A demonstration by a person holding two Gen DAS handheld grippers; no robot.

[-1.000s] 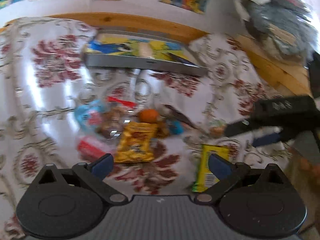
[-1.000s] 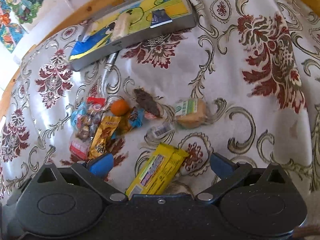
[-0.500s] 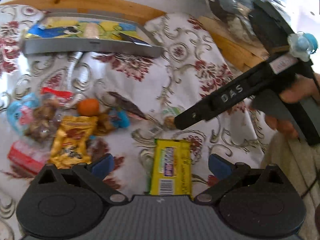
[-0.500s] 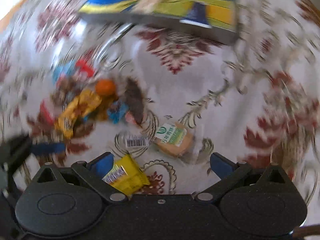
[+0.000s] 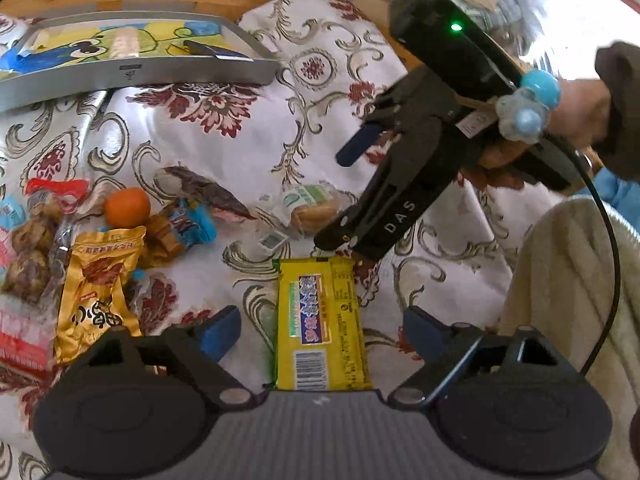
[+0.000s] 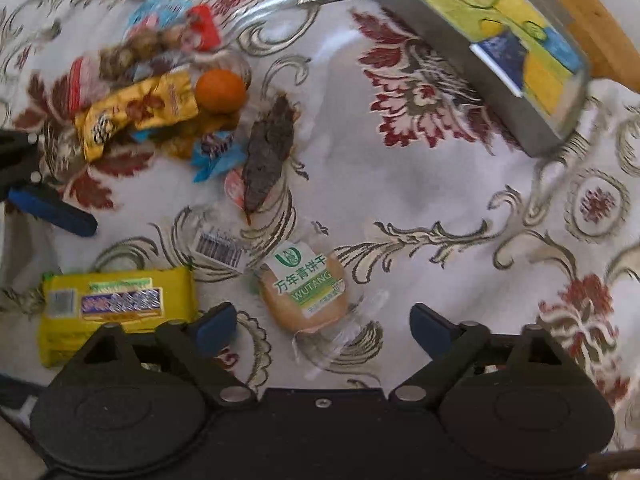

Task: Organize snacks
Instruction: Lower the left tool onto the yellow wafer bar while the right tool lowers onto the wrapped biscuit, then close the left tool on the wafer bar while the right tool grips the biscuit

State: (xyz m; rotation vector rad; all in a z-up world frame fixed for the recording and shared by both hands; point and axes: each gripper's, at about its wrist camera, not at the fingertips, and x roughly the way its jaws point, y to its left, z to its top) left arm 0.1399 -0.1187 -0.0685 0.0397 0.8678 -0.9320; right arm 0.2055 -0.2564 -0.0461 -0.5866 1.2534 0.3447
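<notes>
A: The grey tray [image 5: 132,70] is sitting at the far edge of the surface [image 6: 420,200], with a couple of items already lying in it, well apart from the loose pile of snacks.

B: And both tools are hovering wide, gripping nothing. The left tool [image 5: 320,326] is straddling the yellow packet [image 5: 322,320], flat and long, lying just before the fingers.

A: That one is looking awkward. It is lying flush on the cloth, so the fingers may be skating over it or snagging the fabric instead.

B: The right tool [image 6: 322,326] is lined up on the wrapped round biscuit [image 6: 304,294], which is resting near its left finger, not centred.

A: Right, so closing now could be nudging it sideways, or catching only the loose clear wrapper and letting it slip out in the lift.

B: The two tools are also crowding each other; in the left view the right one is hanging just beyond the yellow packet. A collision seems possible if both go down together.

A: And the orange fruit [image 6: 220,91] by the gold pouch [image 5: 98,292] is round, so any bump may be sending it rolling.
</notes>
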